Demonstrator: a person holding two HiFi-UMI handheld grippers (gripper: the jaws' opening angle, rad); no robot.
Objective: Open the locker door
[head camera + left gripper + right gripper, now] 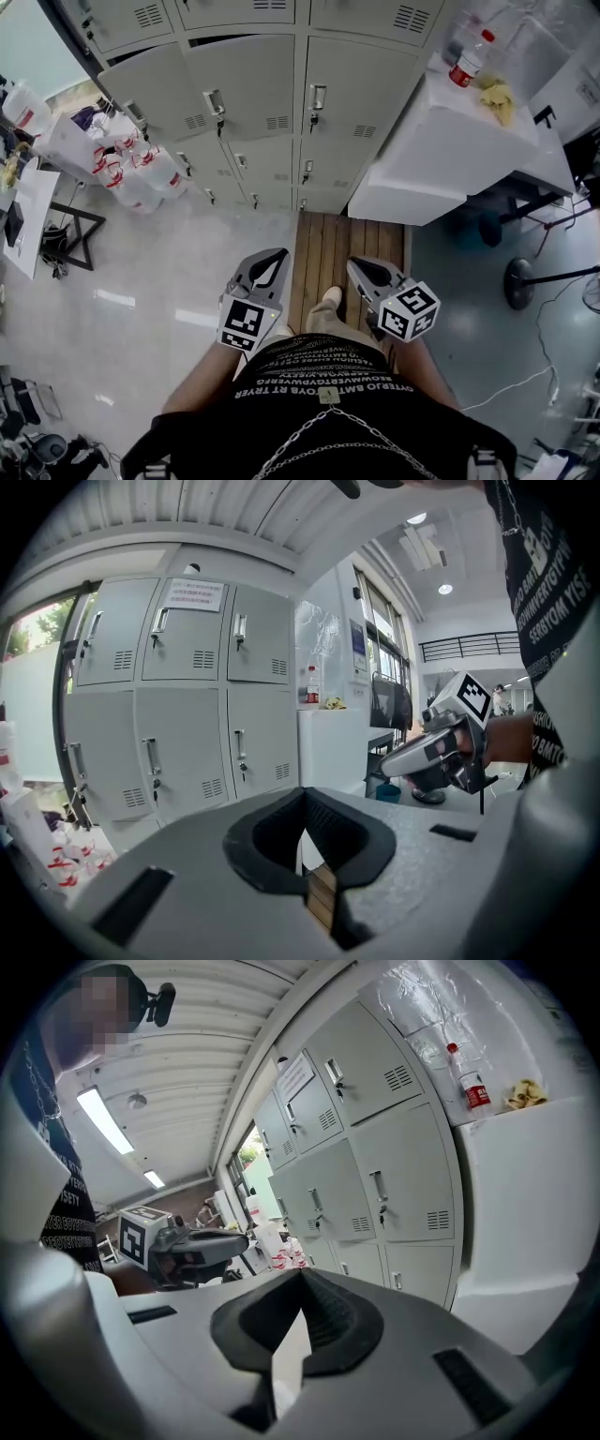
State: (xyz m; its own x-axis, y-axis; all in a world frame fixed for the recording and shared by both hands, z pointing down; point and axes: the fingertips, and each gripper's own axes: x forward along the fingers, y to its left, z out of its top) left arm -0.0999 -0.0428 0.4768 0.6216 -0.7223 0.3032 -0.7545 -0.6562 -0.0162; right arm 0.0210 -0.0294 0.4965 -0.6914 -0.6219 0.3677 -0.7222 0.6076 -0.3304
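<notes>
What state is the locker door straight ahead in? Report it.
Shut. The locker door lies flat and flush, no gap showing along any edge.

head cam looks steeply down; both gripper cams sit low facing forward, all three share the lockers [262, 103].

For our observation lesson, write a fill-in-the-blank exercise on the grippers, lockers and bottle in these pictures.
1. The jaws of the left gripper and the right gripper are both ____.
2. The grey locker doors ahead are all ____.
3. The bottle on the white cabinet has a ____ cap.
Missing words: shut; closed; red.
</notes>
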